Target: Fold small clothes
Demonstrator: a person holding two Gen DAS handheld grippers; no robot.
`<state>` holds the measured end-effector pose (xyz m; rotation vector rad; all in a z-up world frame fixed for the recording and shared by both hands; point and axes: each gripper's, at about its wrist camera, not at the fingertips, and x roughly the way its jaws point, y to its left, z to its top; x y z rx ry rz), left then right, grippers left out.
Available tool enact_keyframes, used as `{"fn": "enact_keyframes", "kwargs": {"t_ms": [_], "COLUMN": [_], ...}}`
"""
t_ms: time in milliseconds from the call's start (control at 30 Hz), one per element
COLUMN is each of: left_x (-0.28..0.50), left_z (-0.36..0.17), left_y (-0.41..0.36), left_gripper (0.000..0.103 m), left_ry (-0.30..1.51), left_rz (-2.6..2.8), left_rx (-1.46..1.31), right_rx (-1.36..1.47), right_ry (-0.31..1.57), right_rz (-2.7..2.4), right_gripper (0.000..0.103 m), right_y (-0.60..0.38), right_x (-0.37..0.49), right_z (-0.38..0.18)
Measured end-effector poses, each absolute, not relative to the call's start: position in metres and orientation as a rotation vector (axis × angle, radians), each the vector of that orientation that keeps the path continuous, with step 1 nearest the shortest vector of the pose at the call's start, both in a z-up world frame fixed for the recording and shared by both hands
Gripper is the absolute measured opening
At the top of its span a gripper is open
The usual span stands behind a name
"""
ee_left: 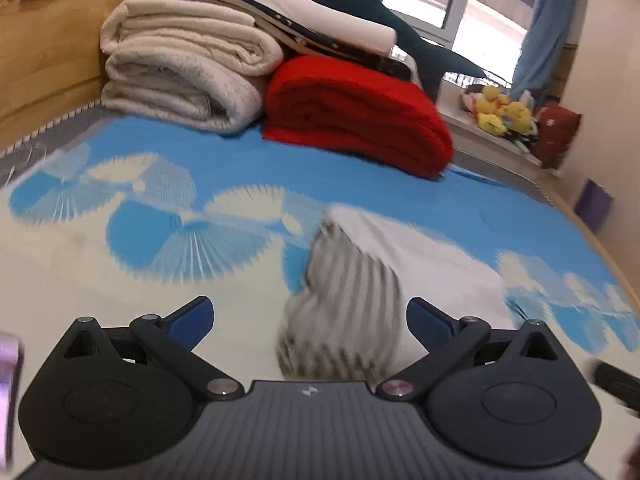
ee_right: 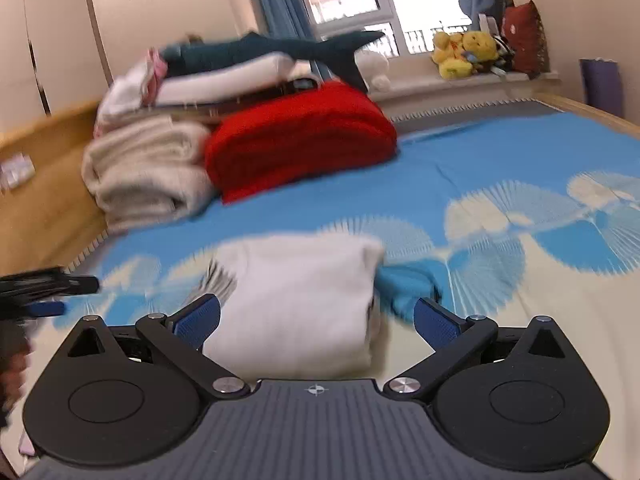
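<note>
No words or numbers can be read anywhere, not on the bedding, blankets or the gripper bodies.

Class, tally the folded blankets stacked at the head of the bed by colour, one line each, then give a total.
Red blanket: 1
Cream blanket: 1
Total: 2
The pile on top of them is too jumbled to count.

fuzzy red blanket, nubby cream blanket, soft white cloth garment, matte black plastic gripper, smooth wood bedframe
</note>
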<state>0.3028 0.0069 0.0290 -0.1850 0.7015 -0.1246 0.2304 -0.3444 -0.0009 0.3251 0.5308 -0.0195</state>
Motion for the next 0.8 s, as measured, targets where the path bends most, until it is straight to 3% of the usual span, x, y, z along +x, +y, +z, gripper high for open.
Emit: {"fn": "enact_keyframes", "kwargs": {"t_ms": [133,333,533,800], "left_x": [0.261,0.267,0.29,0.298], "left_z": [0.007,-0.046,-0.035,-0.046], "left_y": [-0.011,-0.024,-0.037,-0.043], "left_gripper": [0.103,0.103,0.103,0.102], "left_ry": [0.681,0.718,0.635,0.706], "left_rz": [-0.111,-0.084,-0.098,-0.106], "left_rx": [-0.176,-0.027,0.01,-0.04], "right_rx": [0.301,0.102,0.049,0.061], "right_ry": [0.519,0.52,0.497,0.553], "right_rz": [-0.115,-0.158,-0.09,-0.098], "right_gripper": [0.102,0.102,0.102,0.102], "right_y": [-0.319,-0.303,-0.293,-0.288], "right_x": [0.212,0.216,0.238,0.249], "right_z": [-0.027,-0.063,-0.061,-0.072]}}
